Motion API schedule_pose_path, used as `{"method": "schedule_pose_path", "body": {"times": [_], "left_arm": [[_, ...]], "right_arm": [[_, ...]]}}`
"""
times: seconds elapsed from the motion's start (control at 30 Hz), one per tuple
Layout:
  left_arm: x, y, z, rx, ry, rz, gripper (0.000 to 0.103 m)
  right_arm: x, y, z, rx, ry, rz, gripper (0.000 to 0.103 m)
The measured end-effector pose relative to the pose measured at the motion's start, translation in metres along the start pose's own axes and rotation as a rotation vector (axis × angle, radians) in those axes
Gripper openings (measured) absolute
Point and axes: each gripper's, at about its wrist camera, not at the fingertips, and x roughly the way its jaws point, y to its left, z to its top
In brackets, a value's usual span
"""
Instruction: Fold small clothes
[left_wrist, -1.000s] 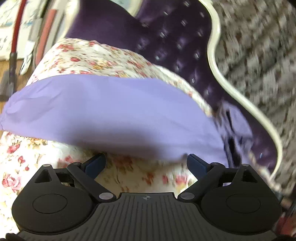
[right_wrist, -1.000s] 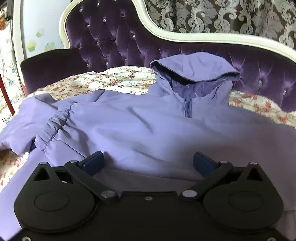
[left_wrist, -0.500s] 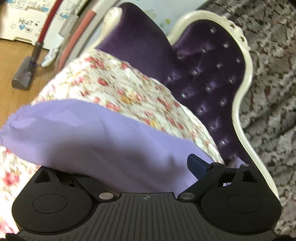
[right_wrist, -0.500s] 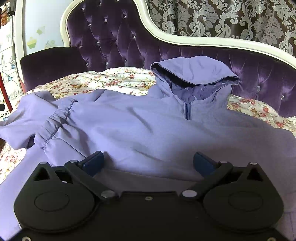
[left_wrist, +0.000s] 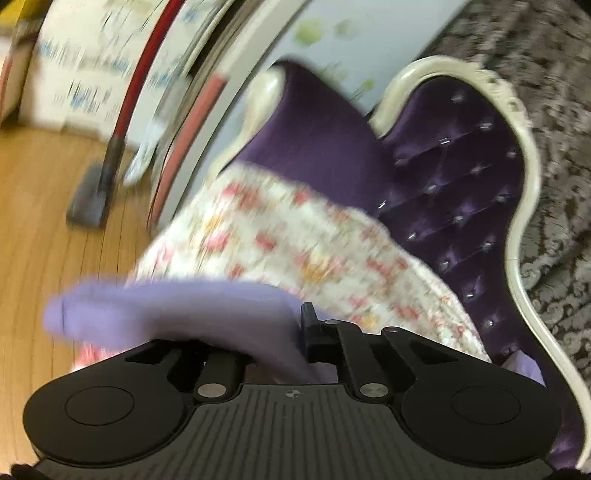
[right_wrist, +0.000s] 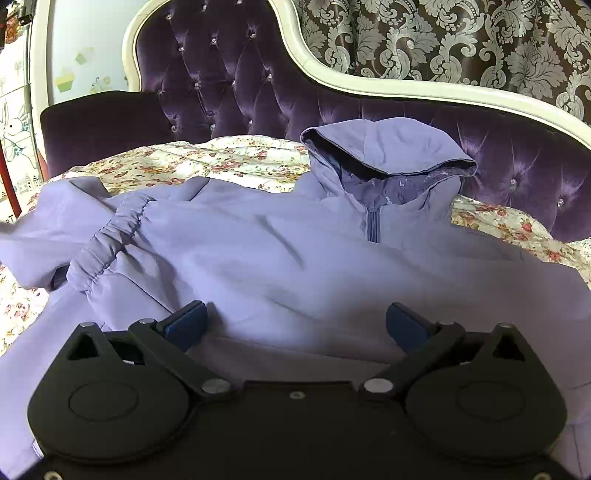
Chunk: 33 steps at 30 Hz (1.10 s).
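Observation:
A lavender hooded jacket (right_wrist: 295, 258) lies spread front-up on a floral sheet (right_wrist: 229, 158), hood (right_wrist: 384, 151) against the sofa back, one elastic-cuffed sleeve (right_wrist: 107, 240) folded across its left side. My right gripper (right_wrist: 295, 325) is open, hovering low over the jacket's lower body. In the blurred left wrist view my left gripper (left_wrist: 295, 332) is shut on a fold of the jacket's fabric (left_wrist: 173, 310), which drapes over and hides the left finger.
A purple tufted sofa back with a cream frame (right_wrist: 406, 88) runs behind the sheet. In the left wrist view a wooden floor (left_wrist: 48, 229) lies left of the sofa, with a vacuum head (left_wrist: 88, 199) and boxes (left_wrist: 74, 74) beyond.
My left gripper closed on the lavender fabric and swung up and left, lifting it. In the right wrist view the jacket's left edge shifted; the right gripper stayed open and nearly still.

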Motion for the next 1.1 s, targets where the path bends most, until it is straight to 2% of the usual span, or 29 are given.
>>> {"method": "schedule_pose_path", "body": {"times": [0.17, 0.3, 0.4, 0.57, 0.63, 0.77, 0.87, 1.0, 1.1], "left_arm": [[-0.042, -0.062, 0.018, 0.147, -0.093, -0.094, 0.011], [-0.077, -0.133, 0.02, 0.313, -0.157, -0.178, 0.011], [-0.102, -0.185, 0.01, 0.425, -0.2, -0.253, 0.011], [-0.122, -0.264, -0.022, 0.568, -0.209, -0.362, 0.011], [-0.123, -0.289, -0.041, 0.635, -0.203, -0.396, 0.011], [-0.113, -0.332, -0.094, 0.731, -0.137, -0.468, 0.011], [-0.091, -0.351, -0.139, 0.745, -0.051, -0.512, 0.012], [-0.055, -0.363, -0.2, 0.744, 0.085, -0.527, 0.013], [-0.037, -0.362, -0.236, 0.767, 0.178, -0.527, 0.028]], "right_arm": [[0.001, -0.003, 0.001, 0.016, 0.007, 0.013, 0.102], [0.002, -0.009, 0.001, 0.049, 0.019, 0.039, 0.102], [0.004, -0.02, 0.0, 0.105, 0.03, 0.081, 0.102], [-0.001, -0.036, 0.002, 0.169, 0.014, 0.161, 0.102], [-0.015, -0.047, 0.002, 0.186, -0.021, 0.135, 0.102], [-0.042, -0.08, -0.004, 0.257, -0.057, 0.131, 0.102], [-0.056, -0.103, -0.013, 0.283, -0.054, 0.089, 0.102], [-0.067, -0.134, -0.034, 0.346, -0.017, 0.04, 0.102], [-0.07, -0.153, -0.047, 0.395, 0.007, 0.015, 0.102]]}}
